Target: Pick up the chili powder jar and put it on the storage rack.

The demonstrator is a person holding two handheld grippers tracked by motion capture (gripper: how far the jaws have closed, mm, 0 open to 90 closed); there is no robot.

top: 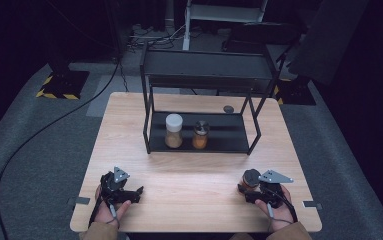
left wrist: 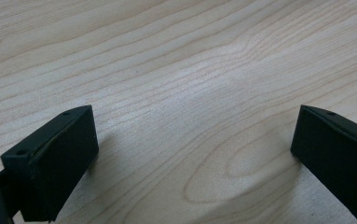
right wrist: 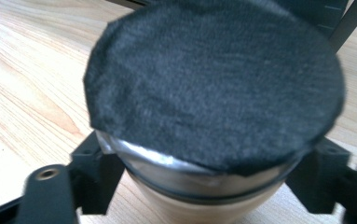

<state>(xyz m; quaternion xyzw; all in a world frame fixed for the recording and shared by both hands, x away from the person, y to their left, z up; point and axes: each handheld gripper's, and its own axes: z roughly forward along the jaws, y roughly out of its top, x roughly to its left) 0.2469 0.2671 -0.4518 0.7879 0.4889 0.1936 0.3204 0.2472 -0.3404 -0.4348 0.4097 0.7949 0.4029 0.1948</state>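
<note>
The right tongs [top: 246, 189] are closing around a small jar [right wrist: 213, 116] at the near right of the worktop [top: 189, 175], well in front of the black shelf rack [top: 201, 90]. In the right gripper view the jaws are sitting on either side of the jar just under its lid, which is wearing a dark felt-like disc on top. The jar looks like glass with a pale powder inside, though the blur makes that hard to confirm; I judge it to be rigid, fairly light, smooth-sided and breakable if dropped. Taking it just below the lid rim is sensible, since the rim is giving the jaws a ledge against slipping.

The left tongs [top: 134, 192] are resting at the near left of the worktop, in front of the rack, jaws spread wide over bare wood.

Farther off, on the rack's lower shelf, a white-lidded jar [top: 173, 131] and a dark-lidded jar [top: 201, 135] are standing side by side. Behind the rack's right end a small dark disc [top: 228, 109] is lying on the worktop.
</note>
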